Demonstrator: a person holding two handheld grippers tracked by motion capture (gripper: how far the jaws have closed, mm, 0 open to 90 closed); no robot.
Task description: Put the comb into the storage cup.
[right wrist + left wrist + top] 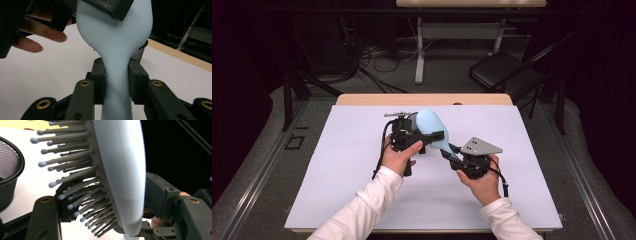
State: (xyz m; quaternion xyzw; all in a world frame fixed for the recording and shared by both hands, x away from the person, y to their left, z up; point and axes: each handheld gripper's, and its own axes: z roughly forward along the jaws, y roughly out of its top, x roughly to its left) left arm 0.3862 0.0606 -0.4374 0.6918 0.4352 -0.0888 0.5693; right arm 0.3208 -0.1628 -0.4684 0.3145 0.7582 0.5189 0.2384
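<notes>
**One brush, two grippers, both on it**

High view: one pale blue plastic paddle hairbrush [432,127] is held above the white table cover [342,165], left gripper [428,139] across its head, right gripper [450,151] on the handle. One dark folding chair [502,70] and a second table [472,4] stand behind.

Left gripper view: jaws pinch the brush head, one in the grey bristles [75,185]. One black mesh cup [8,172] sits nearby.

Right gripper view: jaws clamp the handle tight.
</notes>
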